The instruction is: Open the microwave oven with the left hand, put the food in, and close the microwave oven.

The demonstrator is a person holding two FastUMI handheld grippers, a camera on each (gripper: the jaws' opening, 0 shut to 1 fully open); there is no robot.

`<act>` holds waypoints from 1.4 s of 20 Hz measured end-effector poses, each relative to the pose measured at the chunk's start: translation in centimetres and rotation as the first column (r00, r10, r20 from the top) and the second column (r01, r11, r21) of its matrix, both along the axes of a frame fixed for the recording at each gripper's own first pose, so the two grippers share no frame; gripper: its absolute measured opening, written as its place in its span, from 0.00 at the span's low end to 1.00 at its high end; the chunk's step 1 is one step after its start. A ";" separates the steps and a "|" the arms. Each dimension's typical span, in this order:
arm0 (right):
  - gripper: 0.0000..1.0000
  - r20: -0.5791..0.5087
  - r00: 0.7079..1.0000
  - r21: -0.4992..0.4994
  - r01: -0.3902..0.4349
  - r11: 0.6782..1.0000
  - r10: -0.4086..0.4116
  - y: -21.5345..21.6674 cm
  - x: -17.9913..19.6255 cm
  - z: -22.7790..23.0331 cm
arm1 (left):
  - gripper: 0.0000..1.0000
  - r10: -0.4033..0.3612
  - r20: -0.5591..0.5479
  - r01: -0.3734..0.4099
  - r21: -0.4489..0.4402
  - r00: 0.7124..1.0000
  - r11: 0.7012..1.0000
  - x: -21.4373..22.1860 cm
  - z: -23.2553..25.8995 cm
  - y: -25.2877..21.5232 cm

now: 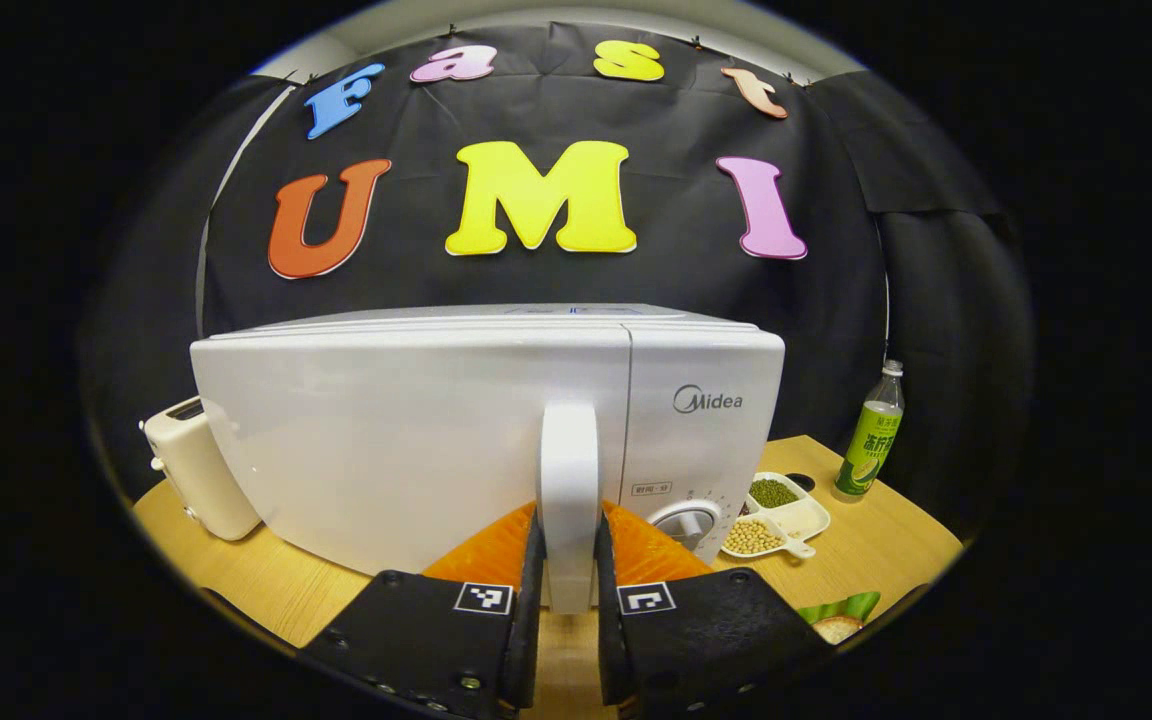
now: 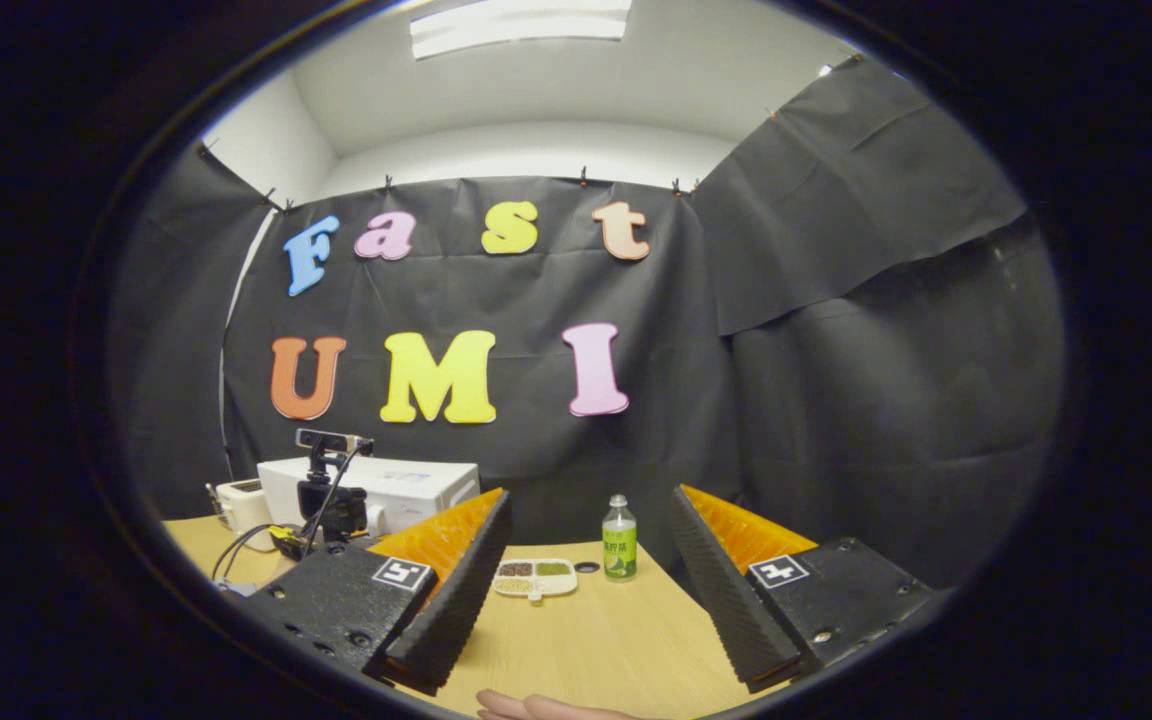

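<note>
The white microwave (image 1: 386,440) stands on the wooden table (image 1: 266,580), its door level with the control panel. My left gripper (image 1: 569,565) is shut on the door's upright white handle (image 1: 569,470), one finger pressing on each side. A white divided dish of beans (image 1: 774,515) lies to the right of the microwave. In the right gripper view, my right gripper (image 2: 586,600) hangs open over the table (image 2: 596,640) with nothing between its fingers. Farther off are the dish (image 2: 534,577), the microwave (image 2: 411,485) and the left gripper's camera rig (image 2: 331,495) in front of it.
A cream toaster (image 1: 198,475) stands left of the microwave. A green-labelled bottle (image 1: 871,440) stands at the back right, behind the dish. A green-edged item (image 1: 841,615) lies at the table's near right corner. Part of a hand (image 2: 546,708) shows below my right gripper.
</note>
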State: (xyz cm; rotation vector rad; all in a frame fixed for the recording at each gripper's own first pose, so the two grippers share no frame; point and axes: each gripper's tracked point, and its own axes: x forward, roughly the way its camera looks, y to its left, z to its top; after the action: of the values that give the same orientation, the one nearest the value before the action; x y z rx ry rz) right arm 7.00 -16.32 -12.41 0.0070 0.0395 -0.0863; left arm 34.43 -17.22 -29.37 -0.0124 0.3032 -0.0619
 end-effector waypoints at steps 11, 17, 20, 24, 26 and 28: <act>1.00 -0.007 1.000 -0.010 0.024 1.000 -0.024 -0.5 -3.4 1.2 | 0.06 -0.065 0.004 0.065 -0.019 0.998 0.998 -3.8 0.3 0.8; 0.91 -0.012 1.000 0.013 0.000 1.000 0.000 1.4 -5.4 2.0 | 0.06 -0.106 0.011 0.106 -0.029 0.994 0.994 -9.3 0.8 3.0; 1.00 0.002 1.000 0.002 -0.013 1.000 0.013 2.6 -6.7 2.9 | 0.06 -0.115 0.023 0.116 -0.034 0.993 0.993 -12.2 0.9 4.6; 0.91 0.015 0.999 -0.008 -0.030 1.000 0.030 4.2 -7.9 3.8 | 0.06 -0.109 0.038 0.110 -0.031 0.993 0.993 -15.8 1.0 7.9; 0.91 0.014 0.999 -0.008 -0.043 0.999 0.043 5.3 -8.2 4.0 | 0.06 -0.098 0.013 0.099 -0.050 0.995 0.994 -17.5 0.8 9.7; 0.91 0.014 0.998 -0.009 -0.054 0.998 0.054 6.2 -8.4 4.1 | 0.07 -0.091 0.007 0.091 -0.034 0.996 0.995 -19.2 0.9 11.6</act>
State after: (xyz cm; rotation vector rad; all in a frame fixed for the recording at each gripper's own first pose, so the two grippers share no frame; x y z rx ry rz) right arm -1.36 -10.08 -8.32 -0.0024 0.0253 -0.0322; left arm 15.22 -5.67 -28.42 -0.0324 0.2976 -0.1578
